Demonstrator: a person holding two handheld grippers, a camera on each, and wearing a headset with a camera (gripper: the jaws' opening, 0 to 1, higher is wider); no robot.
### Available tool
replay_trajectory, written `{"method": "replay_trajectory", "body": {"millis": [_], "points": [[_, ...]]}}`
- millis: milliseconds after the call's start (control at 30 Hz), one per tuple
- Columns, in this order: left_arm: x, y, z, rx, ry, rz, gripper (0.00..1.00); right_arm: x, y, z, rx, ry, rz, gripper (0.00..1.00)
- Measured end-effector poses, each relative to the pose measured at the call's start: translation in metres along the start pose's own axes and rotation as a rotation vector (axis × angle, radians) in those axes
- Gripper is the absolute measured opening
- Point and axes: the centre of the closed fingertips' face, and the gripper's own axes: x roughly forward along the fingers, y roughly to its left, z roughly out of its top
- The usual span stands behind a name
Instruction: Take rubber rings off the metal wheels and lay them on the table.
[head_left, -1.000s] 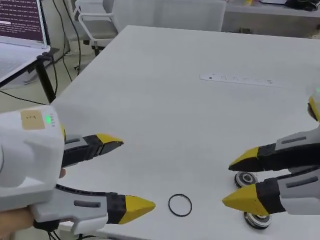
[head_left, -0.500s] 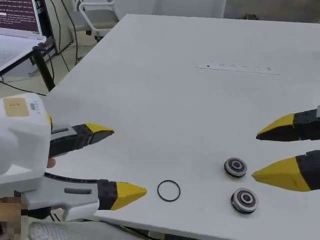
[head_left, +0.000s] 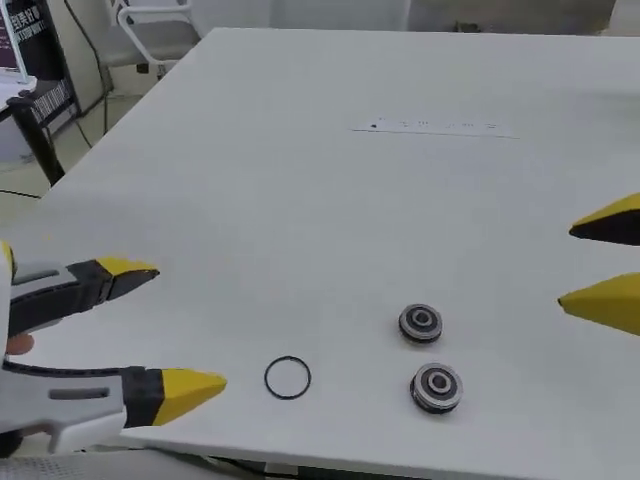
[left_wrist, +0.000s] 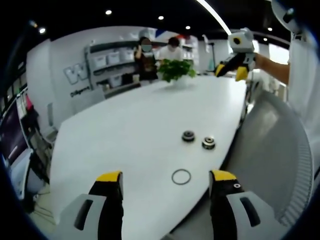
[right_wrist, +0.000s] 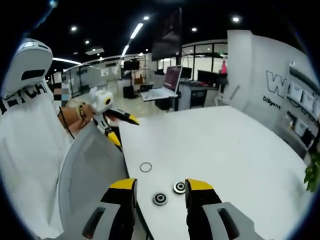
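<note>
Left gripper (head_left: 188, 326) and right gripper (head_left: 567, 264) both gape, empty. A thin black rubber ring (head_left: 288, 378) lies loose on the white tabletop (head_left: 300, 200), two small round metal wheels (head_left: 421, 323) (head_left: 437, 388) just beside it. Remaining rings are probably light and stretchy, so hook them at the wheel's rim.

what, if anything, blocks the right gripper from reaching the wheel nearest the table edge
Likely nothing, so yes. The right gripper hovers with jaws open to the right of the wheel, with bare table between them. The other wheel sits close behind it.
</note>
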Motion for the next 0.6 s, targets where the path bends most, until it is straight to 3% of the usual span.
{"method": "replay_trajectory", "body": {"millis": [100,267,467,600], "points": [[0.0,-0.002,0.007,0.01,-0.008,0.007,0.71,-0.003,-0.006,-0.009,0.047,-0.024,-0.005,0.37],[0.005,-0.004,0.022,0.059,-0.009,0.005,0.71,0.005,-0.013,-0.025,0.08,-0.014,-0.004,0.36],[0.012,-0.011,0.045,0.117,-0.018,-0.032,0.71,0.016,-0.014,-0.031,0.123,-0.032,0.013,0.35],[0.024,-0.026,0.069,0.177,-0.046,-0.093,0.7,0.026,-0.013,-0.034,0.133,-0.047,0.041,0.35]]}}
